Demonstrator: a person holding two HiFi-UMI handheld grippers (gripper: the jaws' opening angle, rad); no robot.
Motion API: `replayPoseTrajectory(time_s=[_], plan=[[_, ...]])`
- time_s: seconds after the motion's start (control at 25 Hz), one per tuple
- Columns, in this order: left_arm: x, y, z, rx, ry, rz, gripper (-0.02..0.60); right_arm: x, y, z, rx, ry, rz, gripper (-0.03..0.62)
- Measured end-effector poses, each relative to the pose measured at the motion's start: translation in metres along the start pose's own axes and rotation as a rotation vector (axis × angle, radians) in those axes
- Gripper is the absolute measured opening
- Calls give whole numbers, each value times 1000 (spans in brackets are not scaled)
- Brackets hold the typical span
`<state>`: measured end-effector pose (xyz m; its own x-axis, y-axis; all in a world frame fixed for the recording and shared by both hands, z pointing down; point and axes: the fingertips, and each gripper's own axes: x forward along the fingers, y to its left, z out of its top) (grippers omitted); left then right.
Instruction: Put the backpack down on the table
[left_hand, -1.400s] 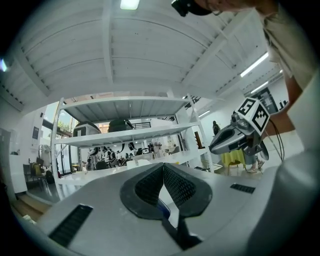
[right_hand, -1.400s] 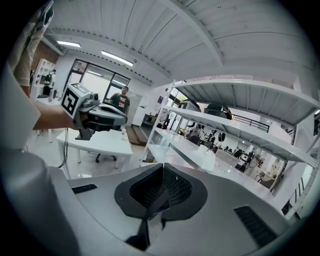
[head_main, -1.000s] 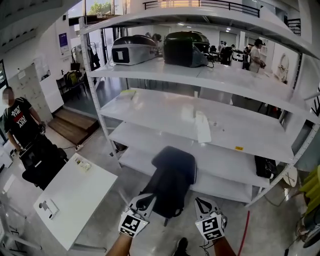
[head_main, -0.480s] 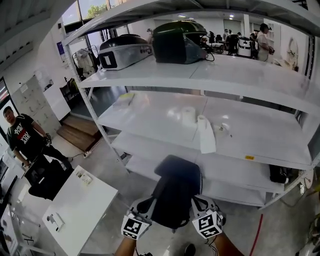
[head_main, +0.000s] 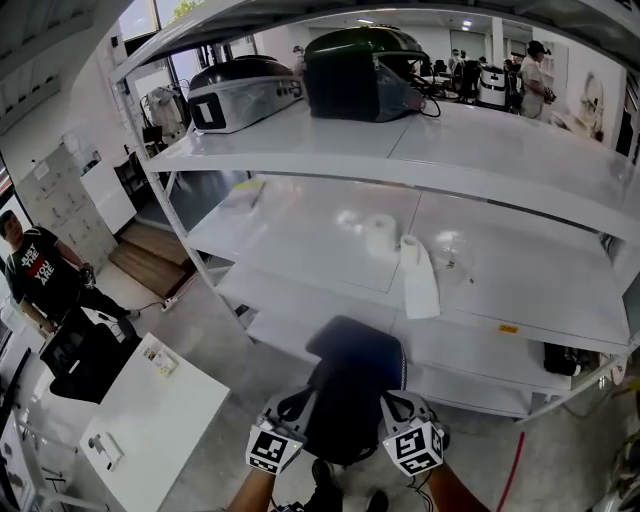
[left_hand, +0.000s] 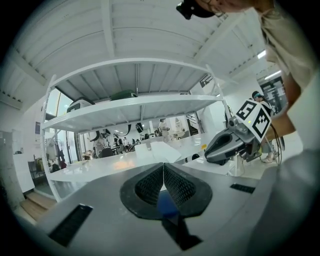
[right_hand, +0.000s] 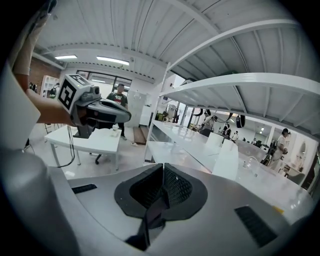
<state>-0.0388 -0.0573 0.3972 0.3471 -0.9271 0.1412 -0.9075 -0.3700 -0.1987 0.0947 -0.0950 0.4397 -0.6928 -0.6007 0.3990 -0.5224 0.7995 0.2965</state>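
A black backpack (head_main: 352, 385) hangs in the air between my two grippers, in front of the white rack and above the floor. My left gripper (head_main: 296, 408) is shut on a dark strap (left_hand: 167, 209) of the backpack, which runs out from between its pads. My right gripper (head_main: 394, 406) is likewise shut on a black strap (right_hand: 153, 216). In the left gripper view the jaws (left_hand: 163, 173) meet with only the strap between them, and the right gripper (left_hand: 234, 142) shows alongside. The white table (head_main: 150, 415) stands at the lower left, apart from the backpack.
A tall white shelving rack (head_main: 330, 165) fills the view ahead, with two cases on top, paper rolls (head_main: 382, 236) and a white bag on the middle shelf. A person (head_main: 38, 280) stands beside a black chair (head_main: 85, 355) at the left. A small device (head_main: 102, 447) lies on the table.
Both grippers have carried the backpack nearer the rack and drawn closer together. The shelves loom larger and the table has slid toward the lower left.
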Motion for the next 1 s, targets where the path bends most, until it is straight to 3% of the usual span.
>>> replayPoseTrajectory(time_s=[0.68, 1.0], plan=[[105, 105, -93, -122, 45, -139, 15, 136, -32, -24, 105, 129, -96, 27], [149, 126, -153, -151, 109, -170, 15, 188, -38, -66, 175, 160, -94, 28]])
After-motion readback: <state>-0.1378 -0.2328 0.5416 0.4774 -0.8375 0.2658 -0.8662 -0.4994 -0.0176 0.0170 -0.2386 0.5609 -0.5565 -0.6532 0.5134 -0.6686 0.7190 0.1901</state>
